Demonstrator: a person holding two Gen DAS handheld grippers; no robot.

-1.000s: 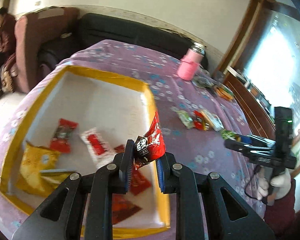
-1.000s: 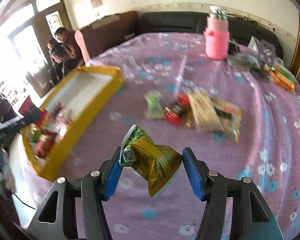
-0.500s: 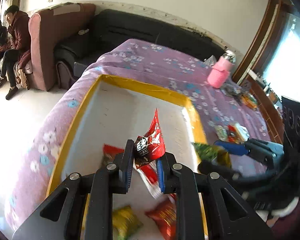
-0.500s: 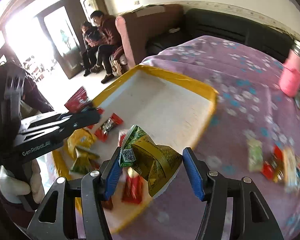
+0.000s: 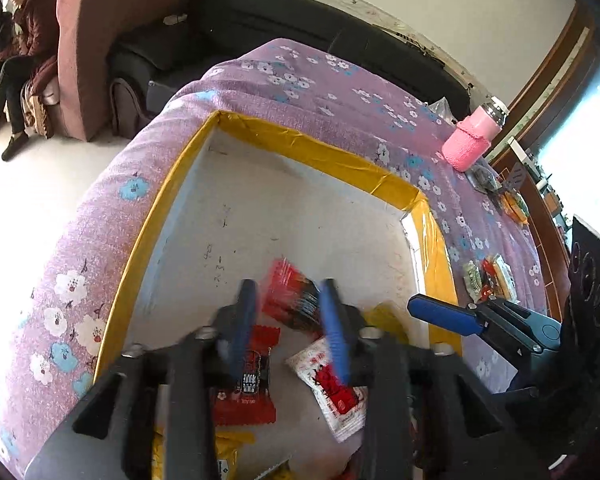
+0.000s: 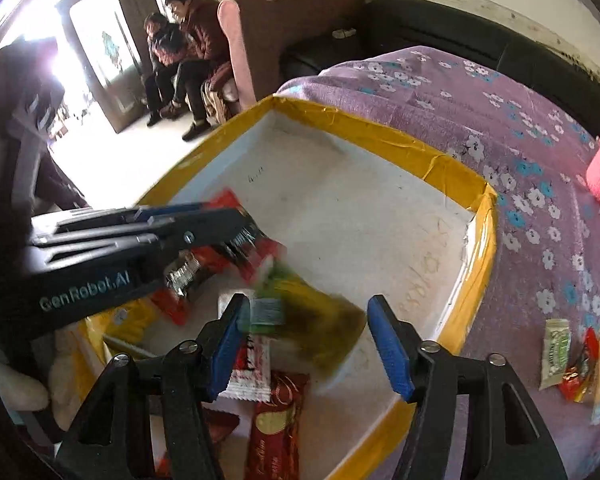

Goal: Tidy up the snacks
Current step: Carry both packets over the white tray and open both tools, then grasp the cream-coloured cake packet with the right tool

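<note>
A shallow white box with a yellow taped rim (image 5: 312, 148) (image 6: 380, 128) lies on the purple flowered cloth. My left gripper (image 5: 288, 320) is open over the box; a blurred red packet (image 5: 290, 298) drops from between its fingers. My right gripper (image 6: 304, 340) is open over the box too; a blurred green-and-yellow packet (image 6: 308, 316) falls free between its fingers. Several red, white and yellow packets lie in the near end of the box, such as a red one (image 5: 244, 392) and a white one (image 5: 336, 388). The left gripper shows in the right wrist view (image 6: 236, 232), with the red packet at its tip.
Loose packets (image 6: 576, 356) (image 5: 488, 280) lie on the cloth right of the box. A pink-sleeved bottle (image 5: 472, 140) stands at the back right beside more items. A black sofa (image 5: 300, 28) and a pink armchair (image 5: 100, 40) stand behind the table; people sit at the left.
Both grippers have opened and let go of their packets over the box. The red packet and the green-yellow packet are dropping into it. Both grippers have moved lower over the box.
</note>
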